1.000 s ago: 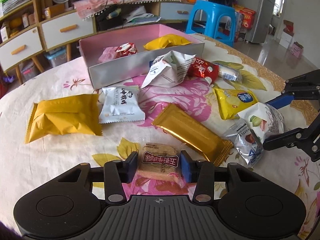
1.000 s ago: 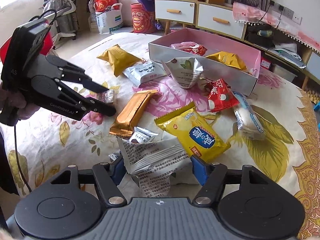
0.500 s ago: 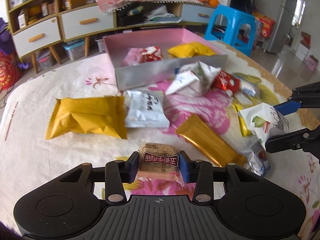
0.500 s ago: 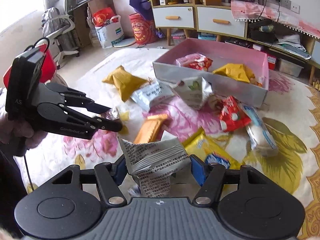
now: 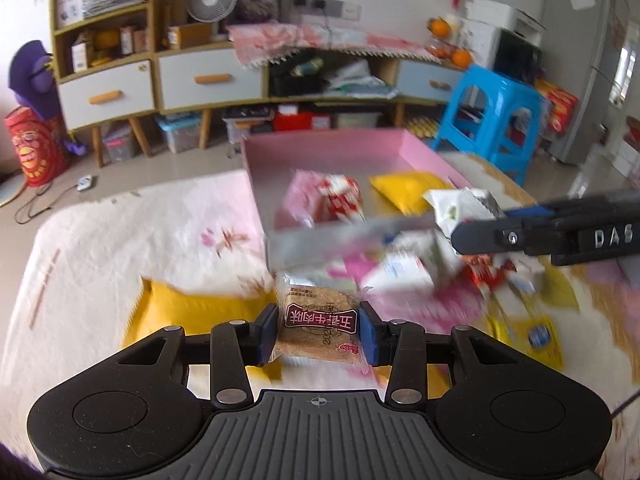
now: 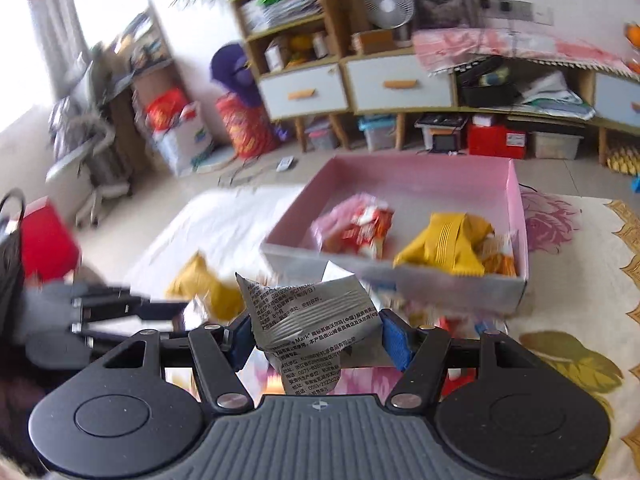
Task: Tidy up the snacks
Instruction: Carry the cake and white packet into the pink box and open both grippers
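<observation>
While both views are smeared by motion, two grippers can be counted, each carrying one snack. The left gripper (image 5: 318, 330) has its blue fingers (image 5: 267, 332) closed narrowly on a brown cake bar (image 5: 320, 322), a flat square in clear wrap with a dark red label bearing white characters; it hangs above the tabletop (image 5: 120, 232). The right gripper (image 6: 316, 338) has its fingers (image 6: 394, 338) set about half open and pressed against the sides of a crumpled white nut packet (image 6: 310, 320), printed with small black text on the side facing the camera.

One container is present: a pink box (image 6: 516, 208) with a pale grey outer wall, standing toward the far edge of the tabletop. It holds three visible packets: a pink packet (image 6: 332, 216) and a red-and-white packet (image 6: 366, 232) lying together at its left, and a yellow packet (image 6: 444, 246) at its right. An orange patch by the yellow packet is too blurred to identify.

Loose on the tabletop outside the box, a large yellow packet (image 5: 192, 308) lies just beyond the left gripper, and a yellow packet with a blue badge (image 5: 532, 336) lies toward the right edge. Several more wrappers before the box's near wall are too blurred to count.
</observation>
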Tool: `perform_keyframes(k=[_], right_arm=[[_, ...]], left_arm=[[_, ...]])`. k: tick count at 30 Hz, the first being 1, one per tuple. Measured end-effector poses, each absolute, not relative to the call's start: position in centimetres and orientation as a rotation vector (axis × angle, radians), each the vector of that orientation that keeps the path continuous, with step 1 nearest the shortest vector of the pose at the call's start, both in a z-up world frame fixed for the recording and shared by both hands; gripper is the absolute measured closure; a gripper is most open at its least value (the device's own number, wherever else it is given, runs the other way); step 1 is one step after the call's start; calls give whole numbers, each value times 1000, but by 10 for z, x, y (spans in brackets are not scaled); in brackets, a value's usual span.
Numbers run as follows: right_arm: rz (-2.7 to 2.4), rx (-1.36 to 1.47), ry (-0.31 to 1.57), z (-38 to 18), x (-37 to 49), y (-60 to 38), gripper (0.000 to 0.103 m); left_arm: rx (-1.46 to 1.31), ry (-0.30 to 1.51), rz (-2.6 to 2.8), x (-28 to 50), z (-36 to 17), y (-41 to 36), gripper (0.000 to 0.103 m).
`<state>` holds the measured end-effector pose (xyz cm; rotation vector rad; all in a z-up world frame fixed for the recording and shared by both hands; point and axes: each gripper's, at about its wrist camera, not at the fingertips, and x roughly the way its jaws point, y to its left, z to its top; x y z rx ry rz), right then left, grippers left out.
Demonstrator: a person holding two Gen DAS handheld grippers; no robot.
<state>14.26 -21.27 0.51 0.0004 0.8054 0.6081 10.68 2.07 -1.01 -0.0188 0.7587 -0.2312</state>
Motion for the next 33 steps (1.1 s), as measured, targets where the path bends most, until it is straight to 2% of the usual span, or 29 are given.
perform_keyframes(k=[9, 16, 26, 30, 33], right_arm=[[479, 239, 742, -3, 185, -228, 48], [431, 243, 711, -17, 209, -227, 48], [409, 240, 762, -40, 214, -228, 47], [412, 221, 762, -36, 214, -226, 40], [413, 246, 766, -34, 217, -231, 32]], left_arm=[[-21, 680, -187, 168, 5, 16, 64], [22, 701, -169, 194, -11, 8, 64], [92, 706, -141, 214, -30, -4, 63], [120, 703, -150, 214, -32, -8, 58], [137, 701, -159, 212, -31, -10, 52]])
